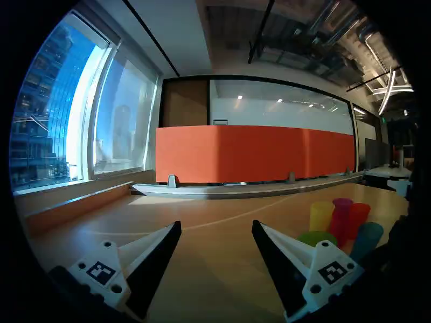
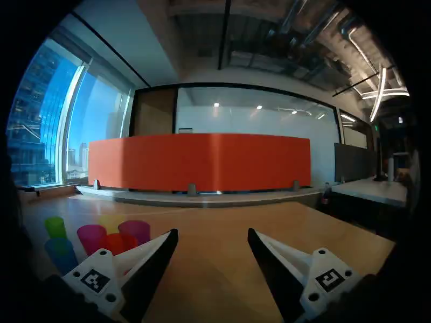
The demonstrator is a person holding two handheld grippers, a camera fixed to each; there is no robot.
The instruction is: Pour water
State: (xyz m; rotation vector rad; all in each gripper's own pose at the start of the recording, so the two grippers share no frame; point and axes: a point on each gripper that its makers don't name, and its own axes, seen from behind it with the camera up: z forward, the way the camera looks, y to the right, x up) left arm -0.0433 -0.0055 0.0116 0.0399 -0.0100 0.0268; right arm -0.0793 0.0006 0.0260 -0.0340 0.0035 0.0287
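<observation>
Wooden table (image 1: 215, 264) with a tight cluster of brightly coloured cups (image 1: 341, 222)

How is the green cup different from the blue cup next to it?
The green cup is bright green; the blue cup is a duller blue. In the right gripper view the green cup stands farther back, and the blue cup stands nearer, just in front of it. The green cup catches more light, while the blue cup looks shaded. Both are plain cups of much the same shape, standing on the wooden table.
</observation>
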